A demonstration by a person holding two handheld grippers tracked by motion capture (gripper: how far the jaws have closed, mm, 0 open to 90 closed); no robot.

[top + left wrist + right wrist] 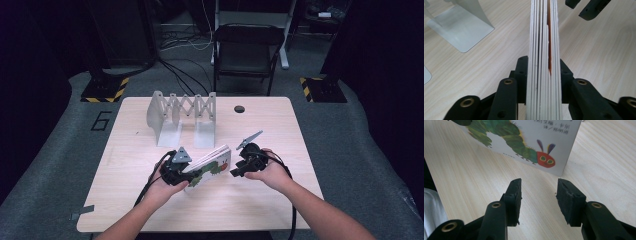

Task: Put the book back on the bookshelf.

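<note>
The board book (212,167) is up off the bench (260,200), tilted, clamped near one end by the left gripper (186,175), whose fingers (521,75) press both covers with the stack of thick white pages between them. So the pick-up looks done; what I judge is left is carrying it to the white accordion rack (182,117) at the back of the bench and standing it in a slot, all of which look vacant from here. The right gripper (236,171) hovers just beside the book's free end, its fingers (570,200) spread apart and holding nothing. The cover is white with a green caterpillar and its red face (545,159), plus some small print; the corners look rounded.
</note>
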